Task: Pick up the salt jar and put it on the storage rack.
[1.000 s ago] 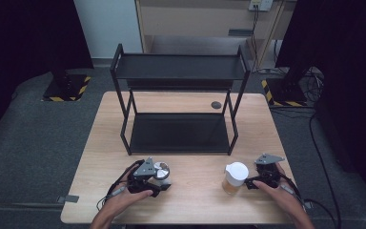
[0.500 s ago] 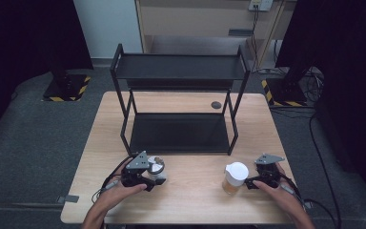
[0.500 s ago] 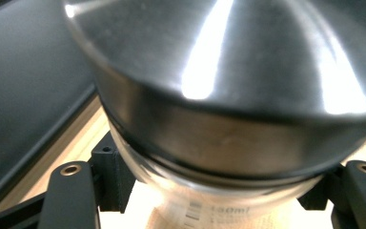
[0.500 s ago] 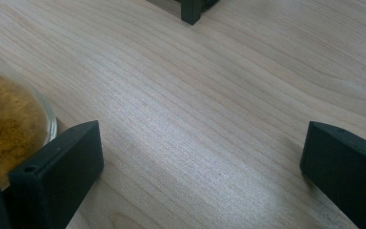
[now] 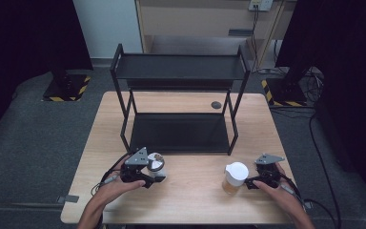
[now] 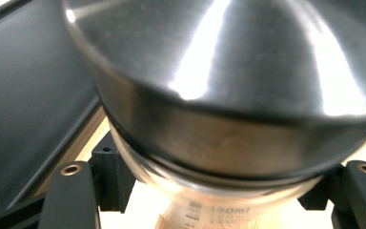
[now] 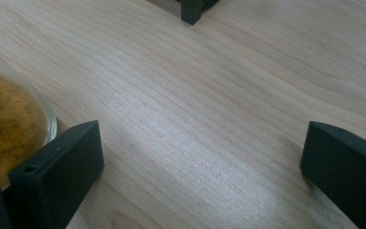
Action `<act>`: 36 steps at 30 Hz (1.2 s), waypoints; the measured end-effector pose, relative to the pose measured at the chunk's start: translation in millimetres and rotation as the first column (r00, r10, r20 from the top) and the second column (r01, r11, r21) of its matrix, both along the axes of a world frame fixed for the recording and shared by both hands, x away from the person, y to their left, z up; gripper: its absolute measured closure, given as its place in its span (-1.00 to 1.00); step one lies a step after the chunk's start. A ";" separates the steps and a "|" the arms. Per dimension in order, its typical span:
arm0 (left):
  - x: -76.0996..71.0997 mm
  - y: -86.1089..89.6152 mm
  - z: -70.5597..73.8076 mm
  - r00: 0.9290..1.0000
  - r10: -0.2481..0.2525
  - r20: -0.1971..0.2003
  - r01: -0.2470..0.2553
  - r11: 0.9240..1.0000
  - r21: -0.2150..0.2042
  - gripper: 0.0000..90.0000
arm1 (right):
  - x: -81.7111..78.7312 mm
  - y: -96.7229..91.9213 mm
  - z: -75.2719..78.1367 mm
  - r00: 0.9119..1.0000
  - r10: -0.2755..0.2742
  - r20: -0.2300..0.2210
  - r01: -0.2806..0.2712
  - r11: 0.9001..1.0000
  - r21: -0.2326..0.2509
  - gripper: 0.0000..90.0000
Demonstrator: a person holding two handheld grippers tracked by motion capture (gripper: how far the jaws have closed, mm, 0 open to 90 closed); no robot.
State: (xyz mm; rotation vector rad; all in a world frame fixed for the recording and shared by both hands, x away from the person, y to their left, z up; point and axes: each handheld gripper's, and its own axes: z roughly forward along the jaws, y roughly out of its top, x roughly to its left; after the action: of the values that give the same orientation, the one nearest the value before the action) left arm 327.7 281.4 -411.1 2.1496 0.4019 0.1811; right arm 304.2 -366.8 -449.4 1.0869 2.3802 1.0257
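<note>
Gripping one small clear glass jar with a shiny steel lid (image 5: 156, 163), my left gripper (image 5: 145, 174) has its two black jaws clenched on the glass just under the lid; in the left gripper view the steel lid (image 6: 228, 71) looms large, and printed measuring marks show on the glass below it. That jar sits near the front-left part of the light wooden desk (image 5: 195, 191), just in front of the black metal two-tier shelf rack (image 5: 178, 71) that stands toward the desk's back edge. I count two jars in all. The second, a clear glass jar with a white lid and brown powder inside (image 5: 234, 177), stands near the front-right corner, just beside my right gripper (image 5: 255, 181). That gripper's jaws stand released and wide apart, with bare wood between them; in the right gripper view the powder jar (image 7: 9, 129) lies outside one jaw, close against it. One small dark round disc (image 5: 216, 104) lies by the rack's right rear leg.
</note>
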 end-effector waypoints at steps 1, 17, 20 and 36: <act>0.7 -0.7 0.9 1.000 -0.005 0.001 0.005 1.000 0.002 -0.34 | 0.0 0.0 0.0 1.000 0.000 0.000 0.000 1.000 0.000 -0.96; 7.4 -0.9 5.4 1.000 -0.025 0.000 0.025 1.000 -0.010 -0.34 | -0.1 -0.1 -0.1 1.000 0.000 0.000 0.000 1.000 0.000 -0.96; 7.8 0.7 7.4 1.000 -0.026 0.000 0.026 1.000 -0.013 -0.34 | -0.1 -0.1 -0.1 1.000 0.000 0.000 0.000 1.000 0.000 -0.96; 9.1 -0.5 36.8 0.999 -0.046 0.025 0.046 0.999 -0.019 -0.34 | -0.3 -0.5 -0.3 1.000 0.001 0.001 -0.001 1.000 0.002 -0.96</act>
State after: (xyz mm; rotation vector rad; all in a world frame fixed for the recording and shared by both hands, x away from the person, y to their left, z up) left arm 336.8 280.9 -374.3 2.1334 0.3383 0.1766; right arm 303.8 -367.2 -449.7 1.0854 2.3800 1.0283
